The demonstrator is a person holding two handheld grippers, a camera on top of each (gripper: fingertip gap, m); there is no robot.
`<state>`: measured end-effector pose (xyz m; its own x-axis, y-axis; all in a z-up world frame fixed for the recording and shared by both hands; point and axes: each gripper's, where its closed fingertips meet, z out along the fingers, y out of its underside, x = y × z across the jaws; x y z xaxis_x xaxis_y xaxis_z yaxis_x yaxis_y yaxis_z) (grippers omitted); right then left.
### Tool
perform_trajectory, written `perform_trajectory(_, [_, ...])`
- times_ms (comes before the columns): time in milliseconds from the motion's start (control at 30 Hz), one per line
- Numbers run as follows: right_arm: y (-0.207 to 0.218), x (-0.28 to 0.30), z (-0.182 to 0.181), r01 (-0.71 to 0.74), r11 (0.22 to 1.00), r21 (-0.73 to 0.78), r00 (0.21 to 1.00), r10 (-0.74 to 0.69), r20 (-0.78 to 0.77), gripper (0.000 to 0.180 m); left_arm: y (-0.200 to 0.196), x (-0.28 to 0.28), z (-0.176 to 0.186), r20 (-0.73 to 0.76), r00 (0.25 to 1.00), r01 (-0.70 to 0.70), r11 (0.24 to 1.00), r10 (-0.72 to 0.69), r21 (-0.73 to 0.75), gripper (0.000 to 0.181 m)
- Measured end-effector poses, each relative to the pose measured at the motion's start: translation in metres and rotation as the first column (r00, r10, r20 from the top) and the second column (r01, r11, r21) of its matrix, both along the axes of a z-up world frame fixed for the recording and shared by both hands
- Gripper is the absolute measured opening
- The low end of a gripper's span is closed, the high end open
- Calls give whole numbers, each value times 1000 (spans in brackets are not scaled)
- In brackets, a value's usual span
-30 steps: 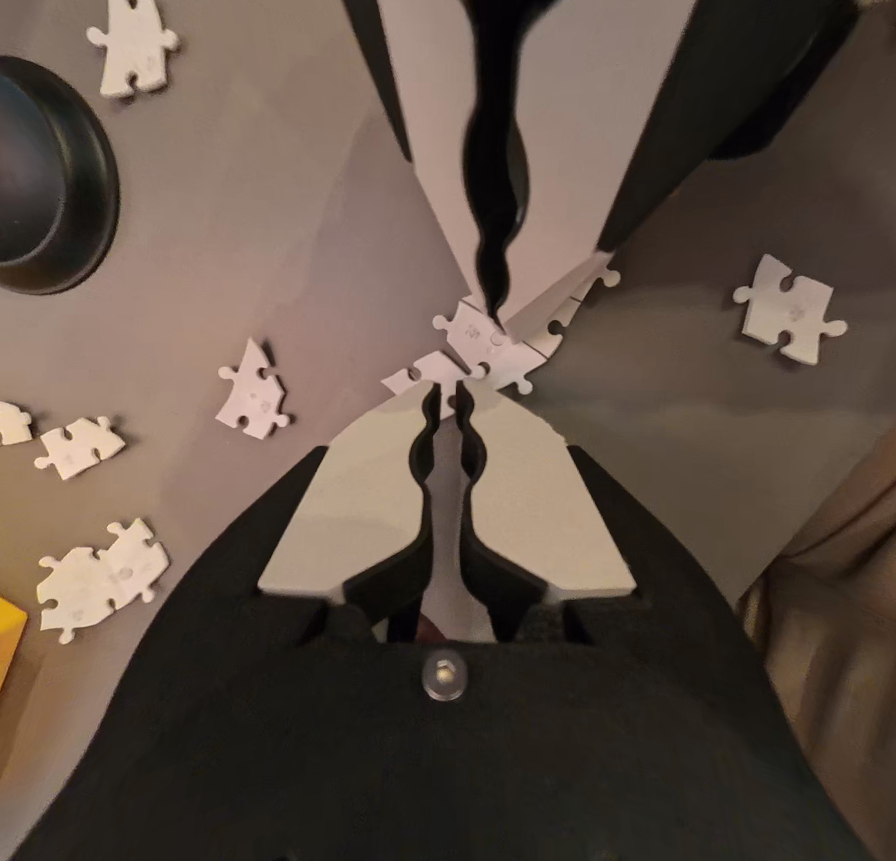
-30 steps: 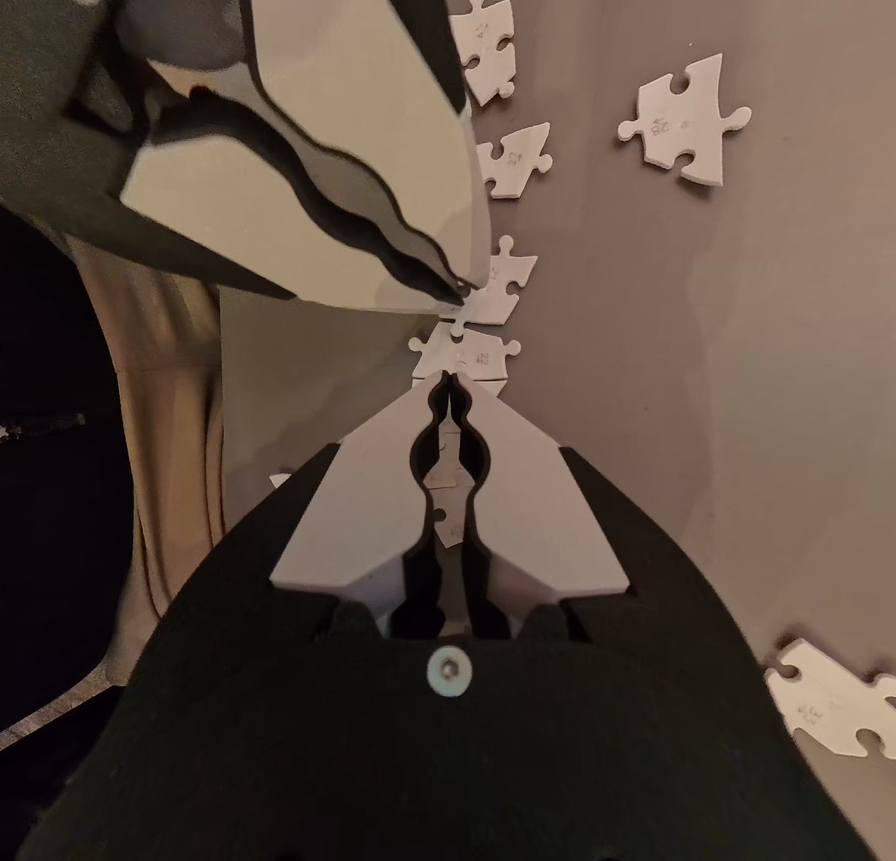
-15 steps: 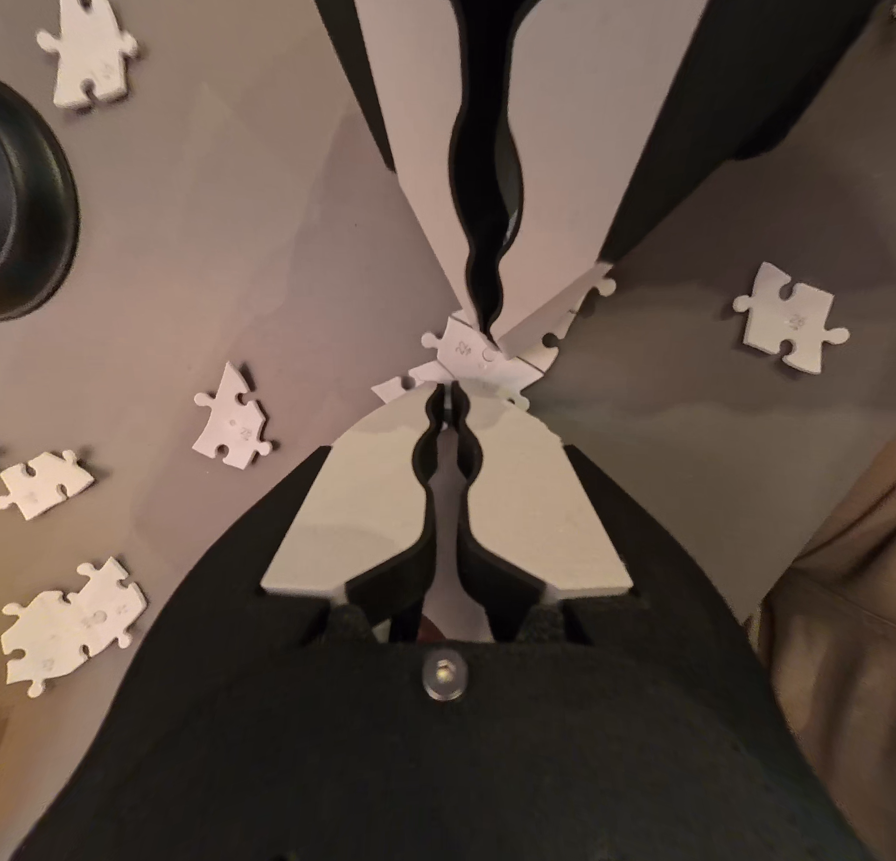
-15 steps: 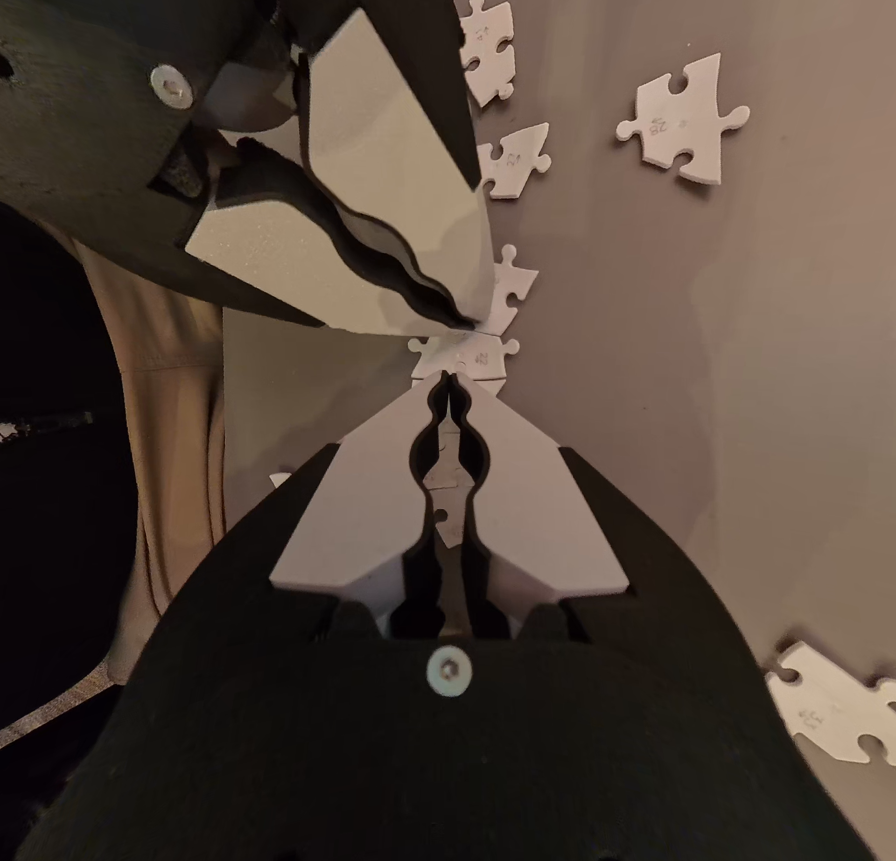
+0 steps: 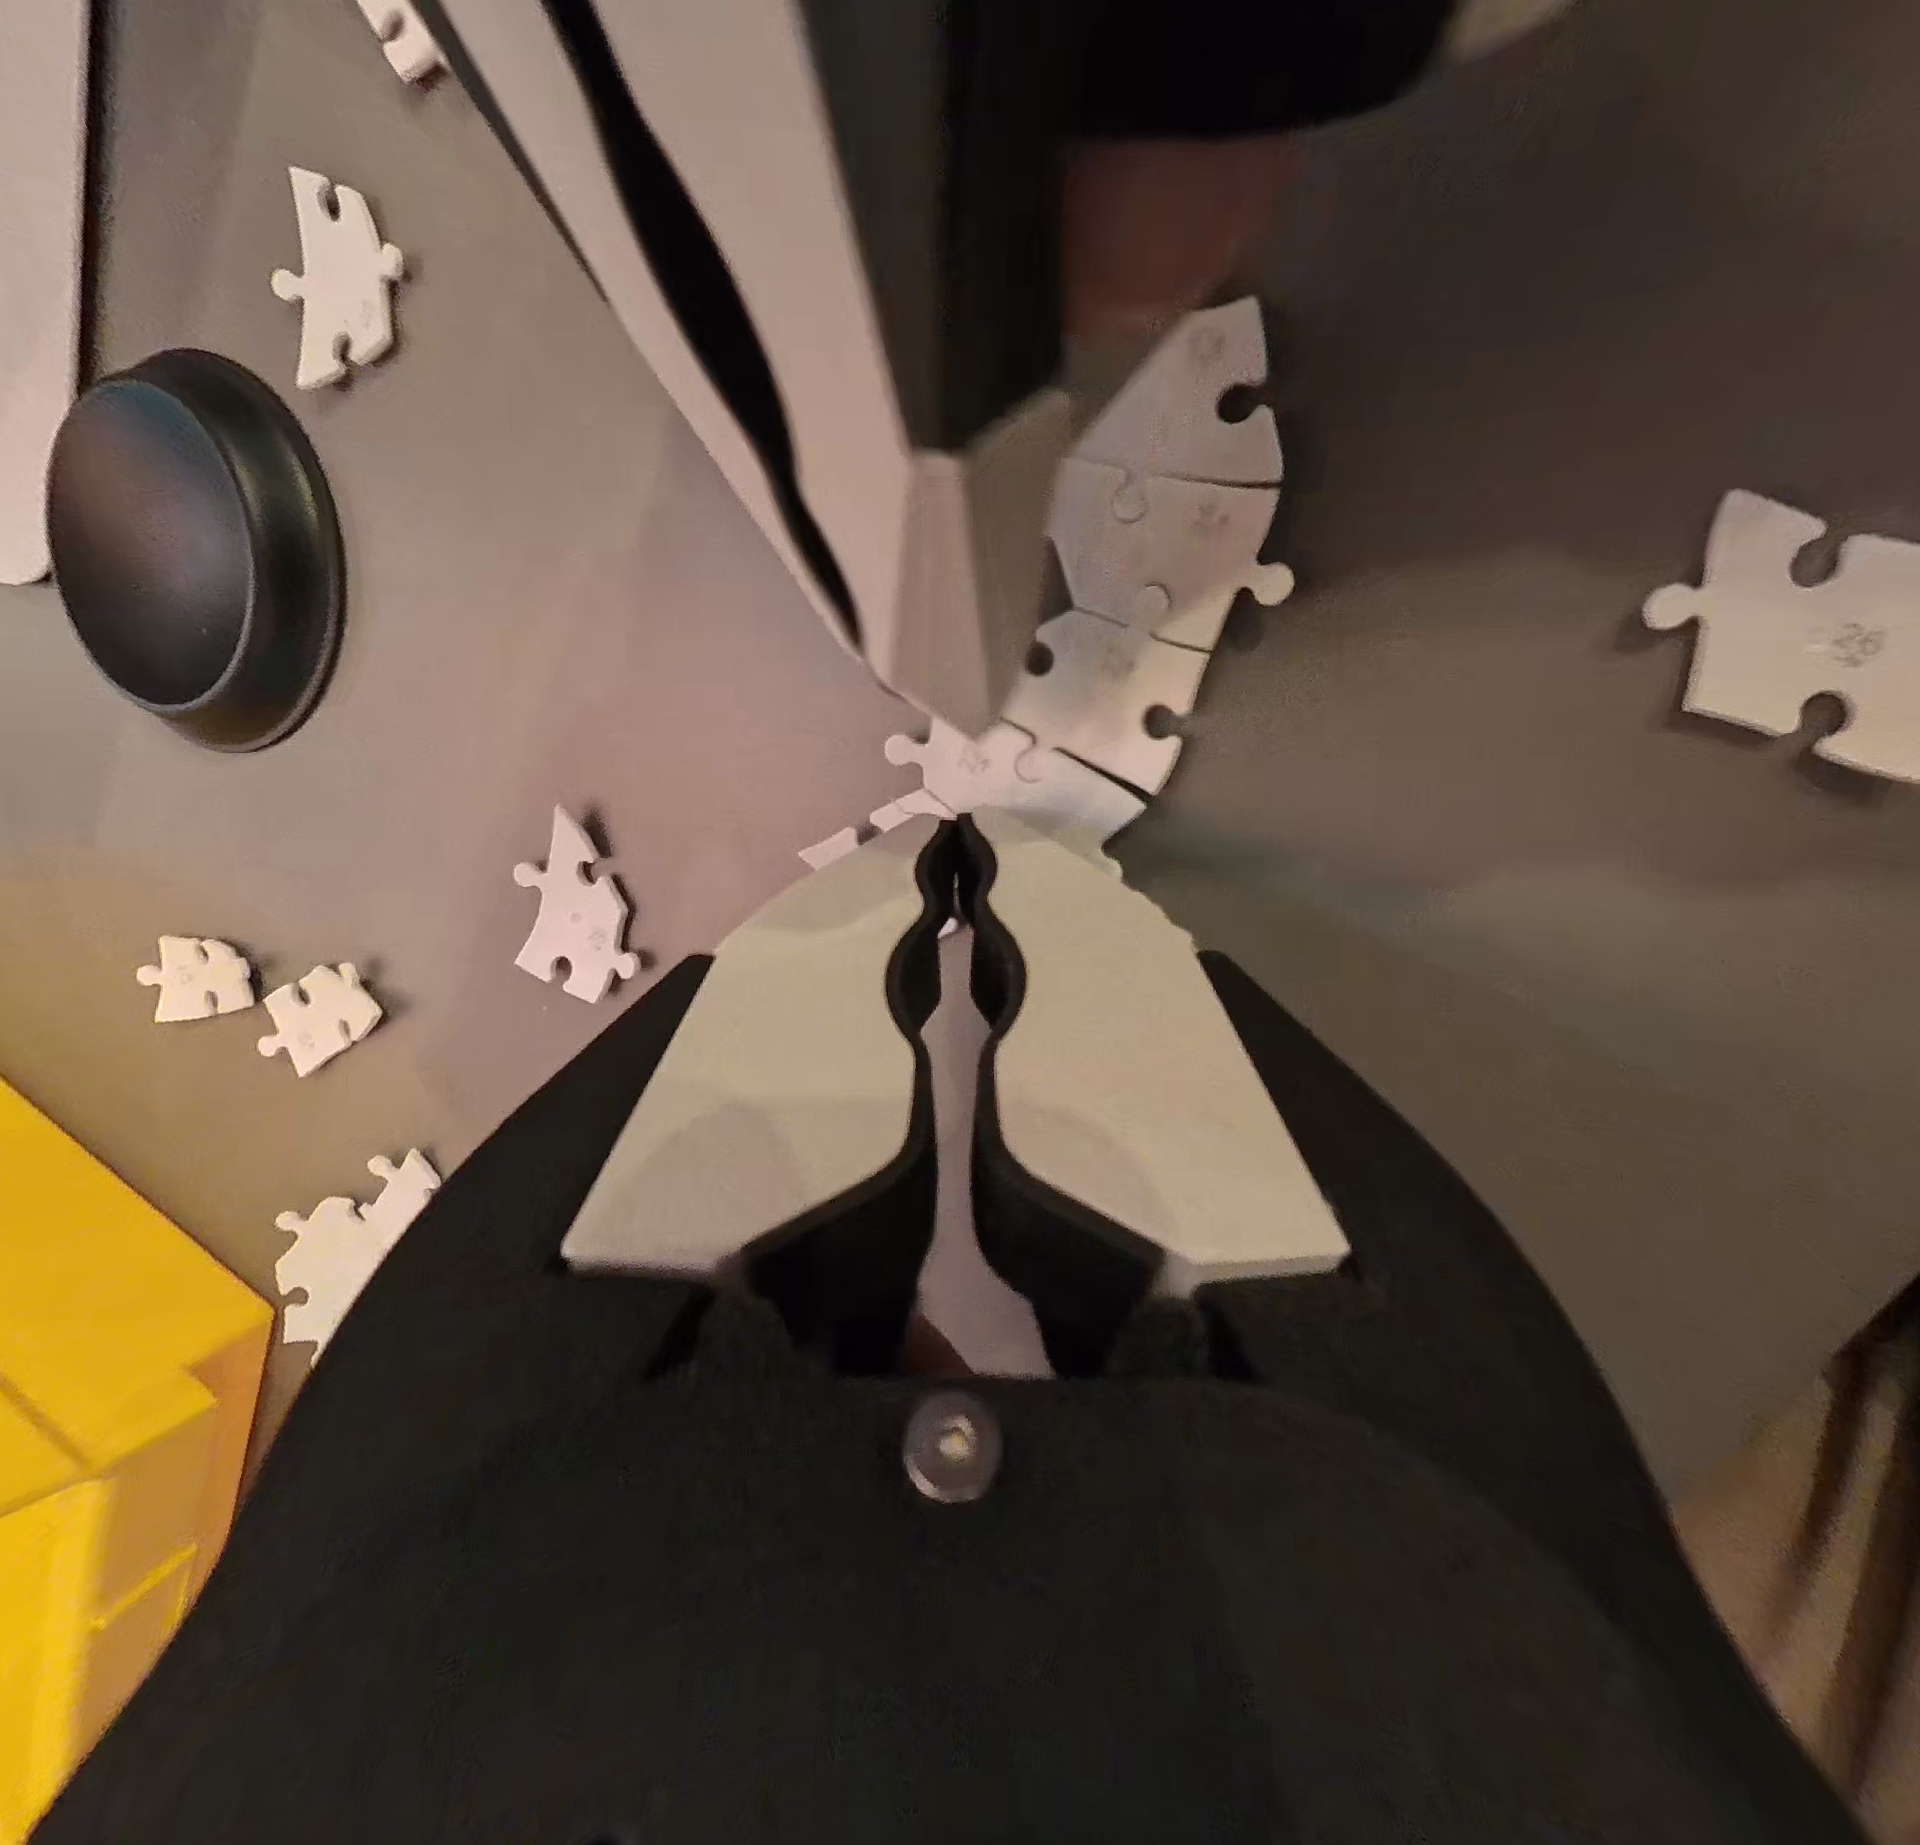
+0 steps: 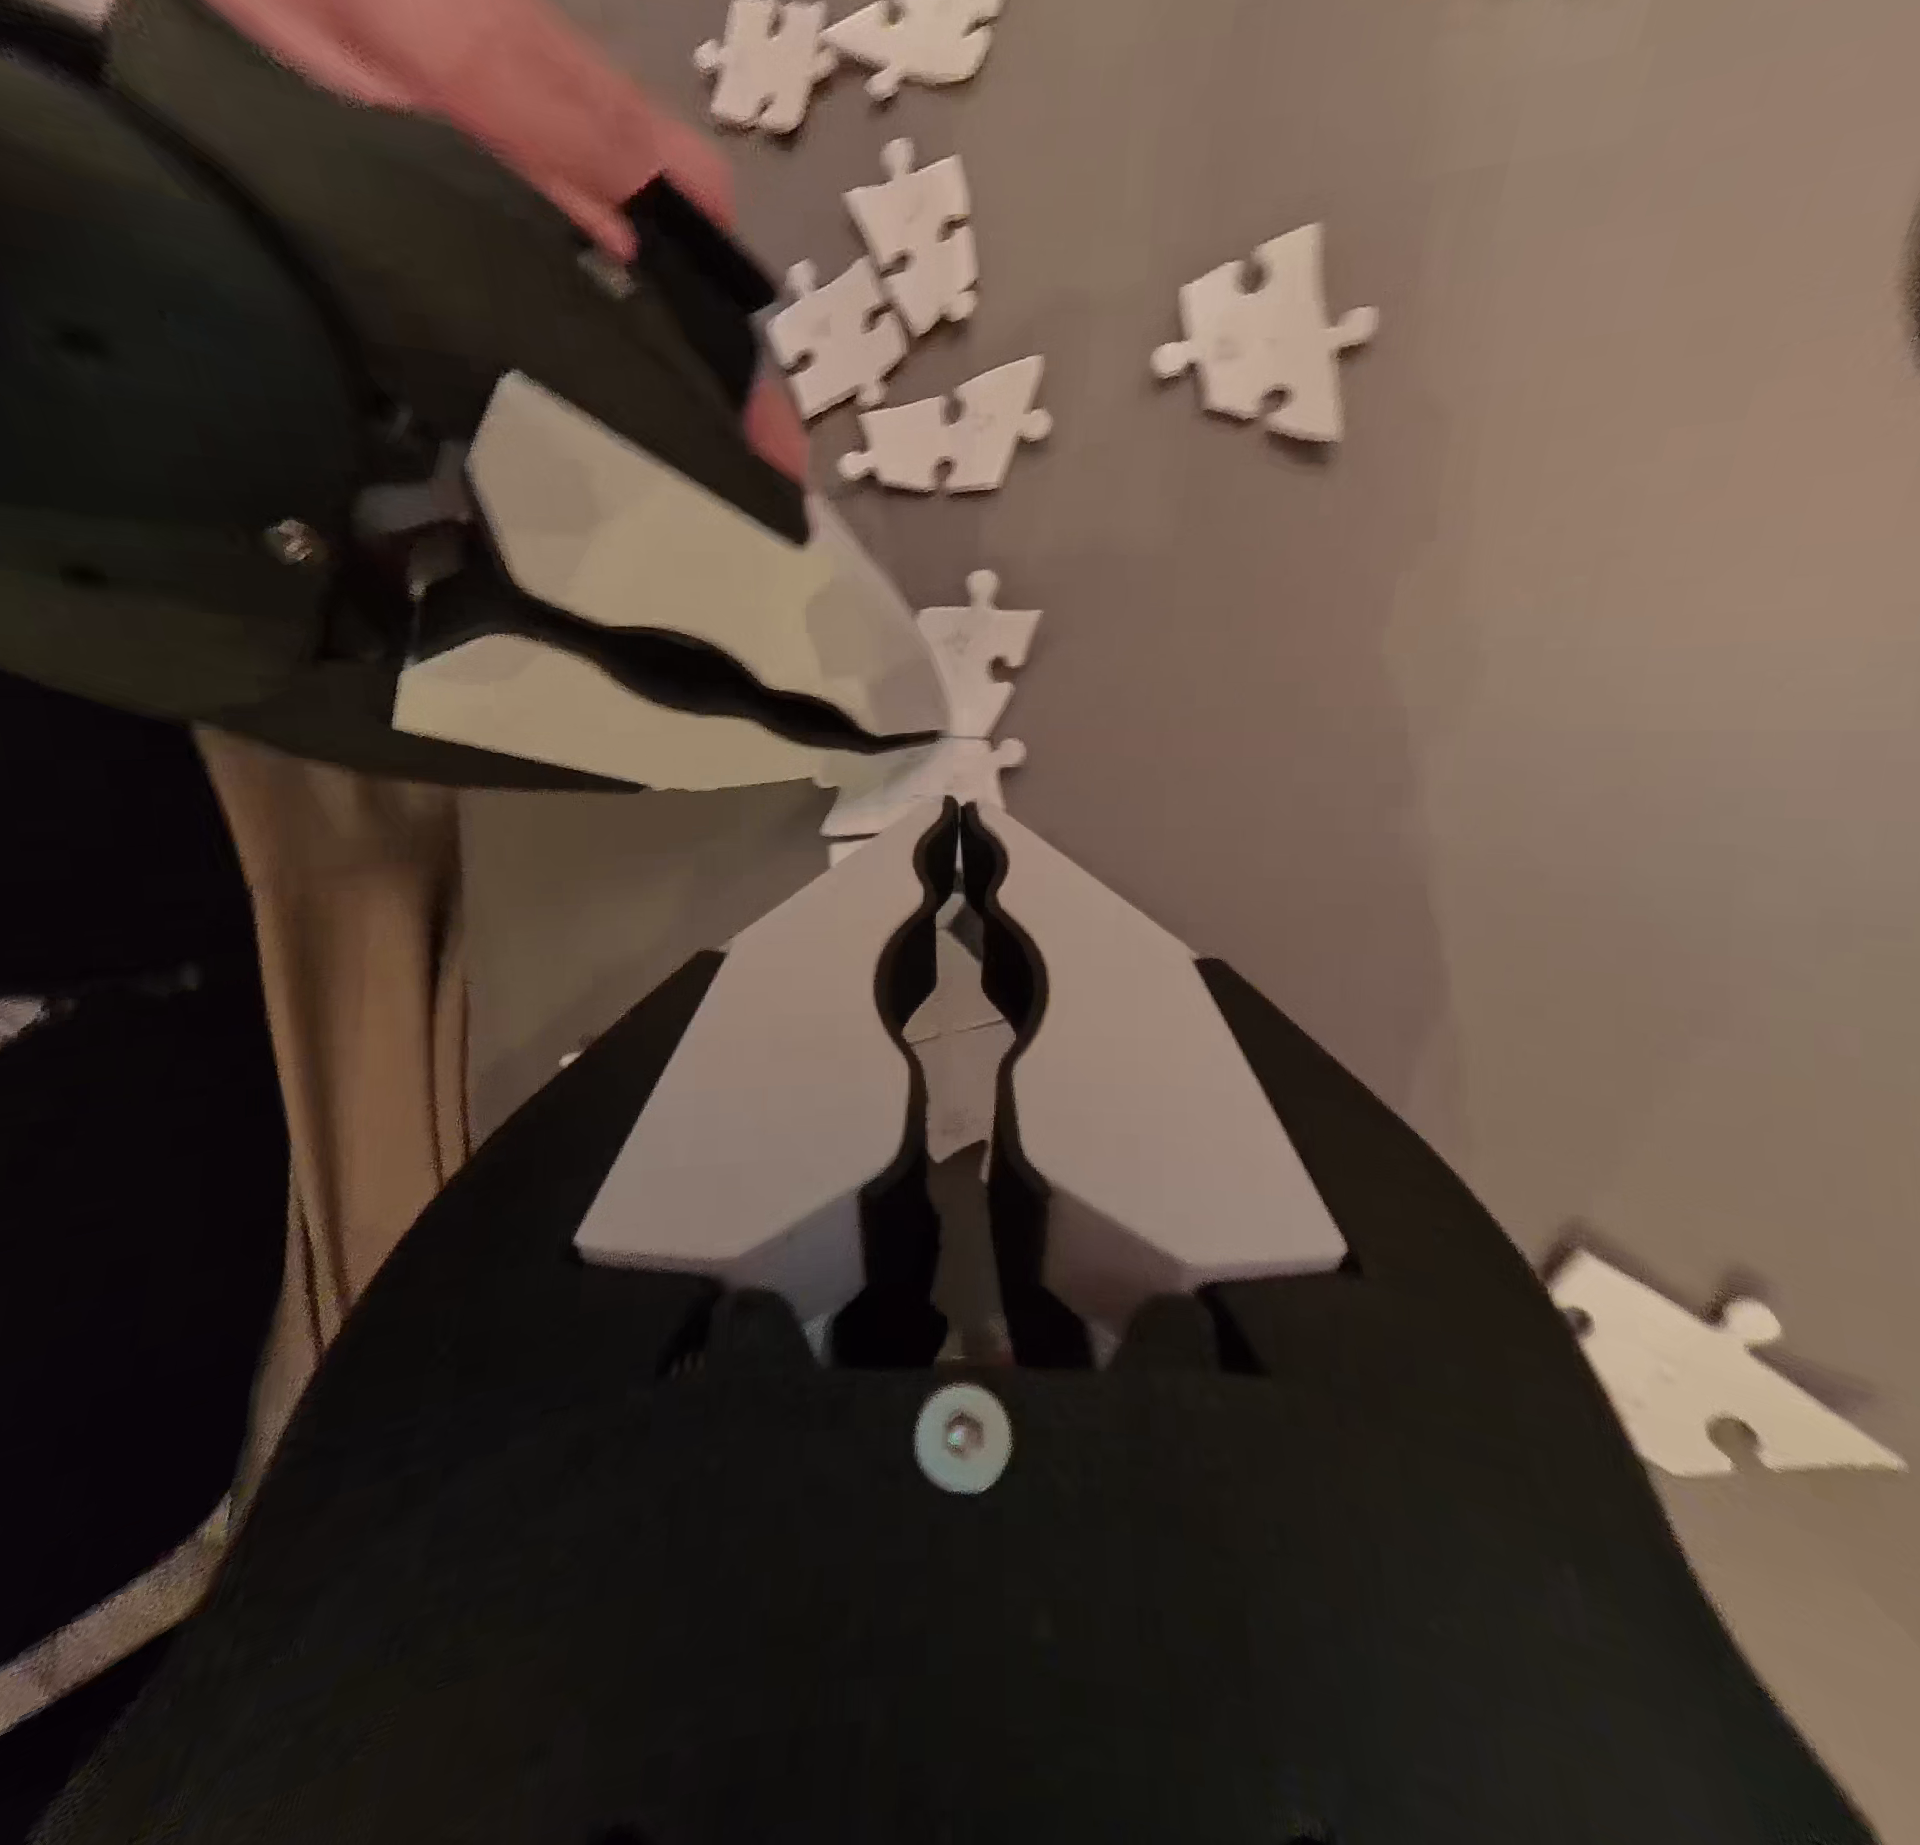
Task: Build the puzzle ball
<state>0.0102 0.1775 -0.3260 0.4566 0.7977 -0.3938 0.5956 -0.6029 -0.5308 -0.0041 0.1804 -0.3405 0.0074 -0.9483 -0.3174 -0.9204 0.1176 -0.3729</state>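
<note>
A curved strip of several joined white puzzle pieces [image 5: 1143, 548] arcs up and to the right in the left wrist view. My left gripper [image 5: 958, 841] is shut on its lower end. My right gripper [image 5: 930, 725] comes in from above, shut on the same end right beside it. In the right wrist view my right gripper [image 6: 958, 819] is shut on the strip [image 6: 977, 652], and part of the strip shows between its fingers. The left gripper [image 6: 899, 741] enters from the left, held by a hand [image 6: 416, 60], its tips touching the same pieces.
Loose white pieces lie on the grey table [image 5: 623, 548]: one [image 5: 577, 922] near my left gripper, one [image 5: 343, 278] farther off, and a pair [image 5: 1829, 642] at the right. A black round stand [image 5: 192, 548] sits at the left and a yellow box [image 5: 94, 1380] at the lower left. Several more pieces [image 6: 956, 434] lie ahead in the right wrist view.
Both grippers have turned and shifted while staying shut on the strip. The strip now swings up as a visible arc. The yellow box and the holding hand have come into view.
</note>
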Motion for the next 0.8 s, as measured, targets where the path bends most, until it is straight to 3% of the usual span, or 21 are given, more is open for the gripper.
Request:
perform_trajectory(33, [4, 2, 0, 26, 1000, -2, 1000, -26, 1, 16, 0, 0, 0, 8, 1000, 0, 1000, 0, 17, 0])
perform_trajectory(167, [6, 0, -7, 64, 997, -49, 998, -64, -3, 27, -1, 0, 1, 33, 999, -1, 996, -2, 87, 0])
perform_trajectory(433, [8, -10, -11, 112, 985, -133, 991, -121, -56, 3, -3, 0, 2, 125, 992, -21, 977, -6, 213, 0])
perform_trajectory(800, [9, -14, -7, 110, 979, -171, 984, -132, -121, 0, -3, -4, 5, 215, 977, -57, 956, -6, 288, 0])
